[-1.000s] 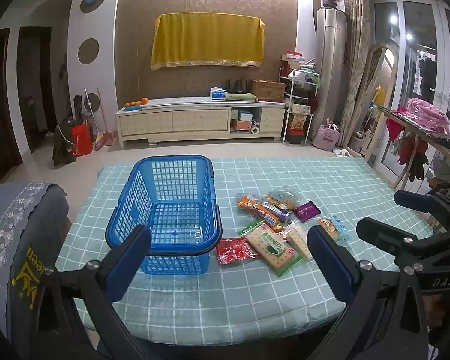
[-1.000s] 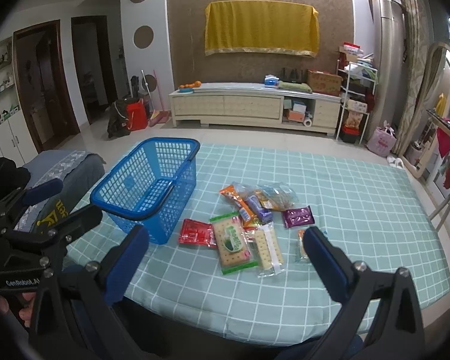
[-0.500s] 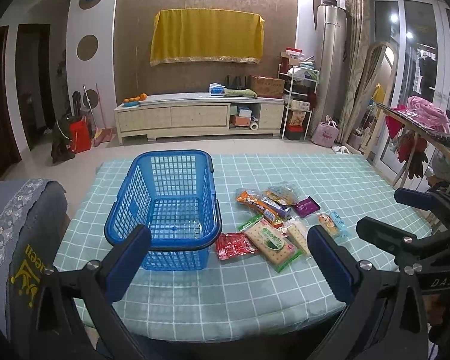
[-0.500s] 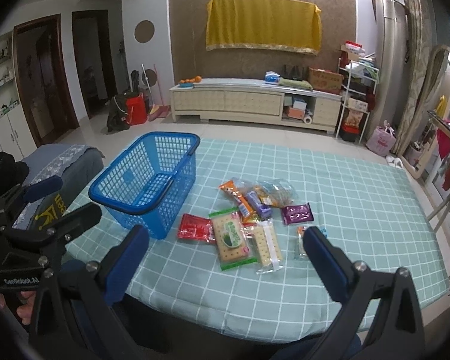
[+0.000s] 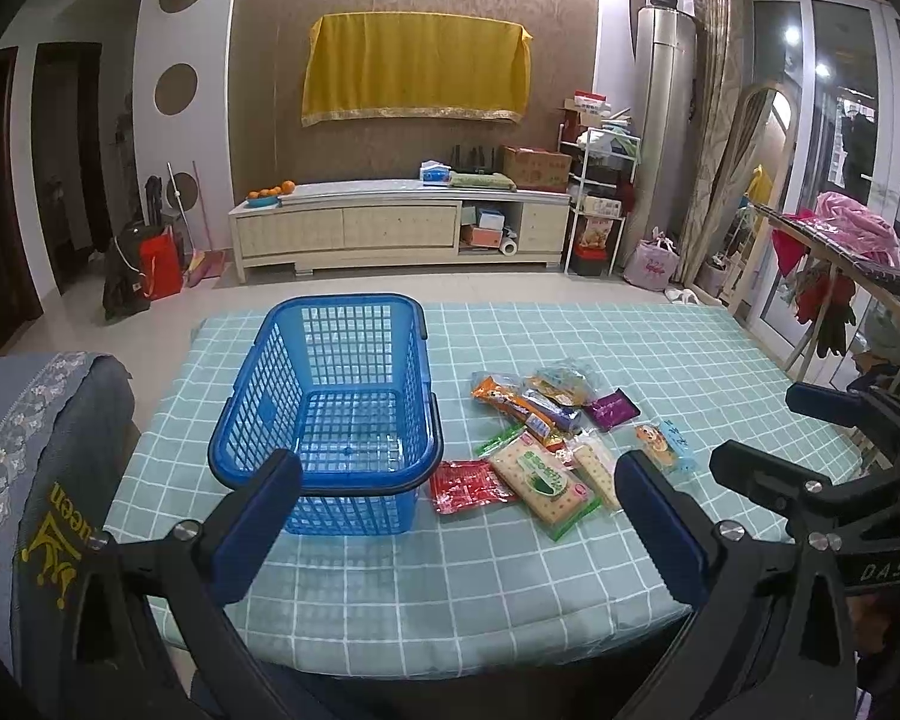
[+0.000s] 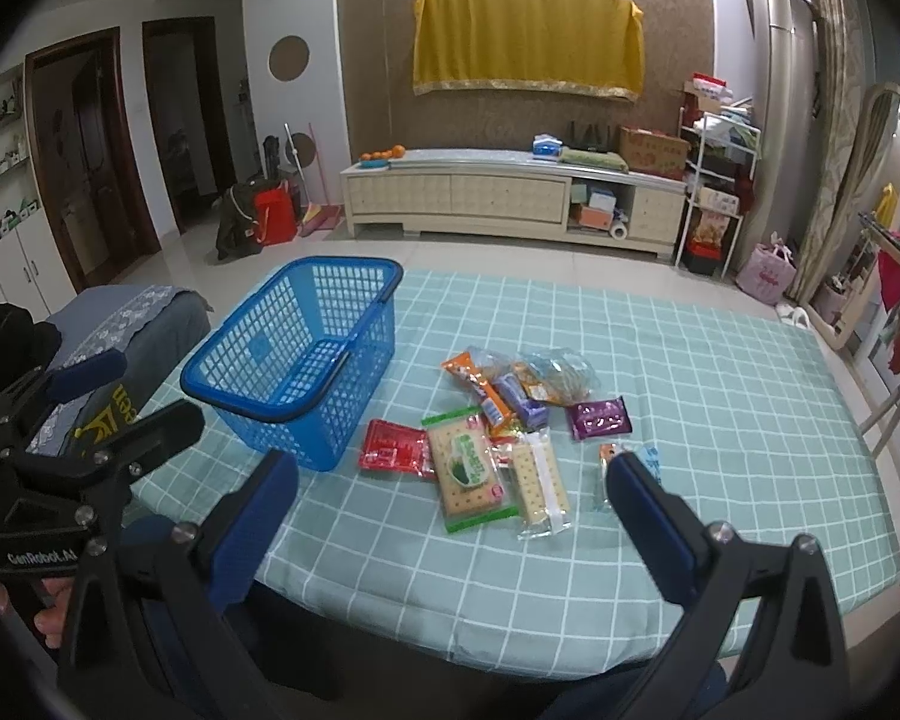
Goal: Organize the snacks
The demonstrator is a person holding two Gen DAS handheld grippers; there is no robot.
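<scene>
Checked tablecloth (image 5: pixel 510 570) covers the table; a blue basket (image 5: pixel 330 396) stands left of the snack packets (image 5: pixel 540 438). Left gripper (image 5: pixel 456 516) and right gripper (image 6: pixel 450 516) hover, fingers spread, holding nothing.

We count one blue basket (image 5: pixel 330 402) on the counter (image 5: pixel 510 570). Beside it lies one red packet (image 5: pixel 468 485), one green-edged cracker pack (image 5: pixel 543 477), one pale cracker pack (image 6: pixel 540 483), one purple packet (image 6: pixel 600 418) and one small blue-ended packet (image 5: pixel 666 447). Behind them sits a pile we cannot count exactly.
</scene>
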